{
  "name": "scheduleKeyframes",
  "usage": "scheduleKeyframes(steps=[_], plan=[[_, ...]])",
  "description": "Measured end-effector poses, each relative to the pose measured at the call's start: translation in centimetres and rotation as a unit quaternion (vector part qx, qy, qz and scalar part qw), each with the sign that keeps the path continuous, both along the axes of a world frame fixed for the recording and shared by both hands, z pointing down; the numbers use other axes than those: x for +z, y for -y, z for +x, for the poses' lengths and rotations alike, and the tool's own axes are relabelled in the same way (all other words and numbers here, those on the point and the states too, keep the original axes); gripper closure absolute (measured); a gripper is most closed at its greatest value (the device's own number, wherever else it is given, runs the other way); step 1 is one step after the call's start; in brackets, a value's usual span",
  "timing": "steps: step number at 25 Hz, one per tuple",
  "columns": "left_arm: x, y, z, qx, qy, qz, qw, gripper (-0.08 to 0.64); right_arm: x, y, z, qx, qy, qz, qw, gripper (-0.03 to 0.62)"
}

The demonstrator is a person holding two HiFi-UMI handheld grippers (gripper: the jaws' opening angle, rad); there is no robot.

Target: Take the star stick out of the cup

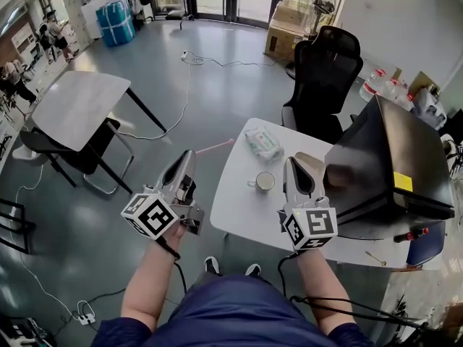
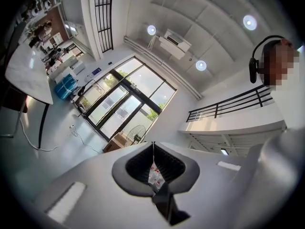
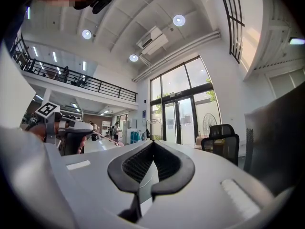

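A thin pink star stick (image 1: 215, 147) pokes out of the tip of my left gripper (image 1: 190, 155), which is shut on it. The stick hangs in the air over the floor, just off the left edge of the white table (image 1: 235, 208). It is well clear of the white cup (image 1: 265, 181) standing on that table. In the left gripper view the jaws meet (image 2: 153, 145), with a white, red-marked piece between the pads. My right gripper (image 1: 294, 163) is shut and holds nothing, just right of the cup. Its own view shows the closed tips (image 3: 153, 143) and the stick (image 3: 102, 136).
A packet of wipes (image 1: 262, 143) lies beyond the cup. A large black box (image 1: 394, 157) fills the table's right side. A black office chair (image 1: 323, 78) stands behind the table. A second table (image 1: 76, 107) with chairs is at the far left, with cables on the floor.
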State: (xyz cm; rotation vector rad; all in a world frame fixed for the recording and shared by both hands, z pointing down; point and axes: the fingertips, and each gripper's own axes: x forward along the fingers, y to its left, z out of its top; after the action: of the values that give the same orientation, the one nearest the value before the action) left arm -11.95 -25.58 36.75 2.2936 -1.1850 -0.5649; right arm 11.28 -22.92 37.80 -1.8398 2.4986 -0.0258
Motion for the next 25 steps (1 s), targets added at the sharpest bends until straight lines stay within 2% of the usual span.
scheduleKeyframes(steps=[16, 25], plan=[[0.3, -1.0, -2.8, -0.016, -0.004, -0.004, 0.9999, 0.551, 0.0, 0.2, -3.2, -0.033, -0.001, 0.009, 0.999, 0.586], [1.0, -0.9, -2.6, -0.011, -0.007, -0.011, 0.9999, 0.551, 0.4, 0.2, -3.4, -0.039, -0.005, 0.007, 0.999, 0.586]])
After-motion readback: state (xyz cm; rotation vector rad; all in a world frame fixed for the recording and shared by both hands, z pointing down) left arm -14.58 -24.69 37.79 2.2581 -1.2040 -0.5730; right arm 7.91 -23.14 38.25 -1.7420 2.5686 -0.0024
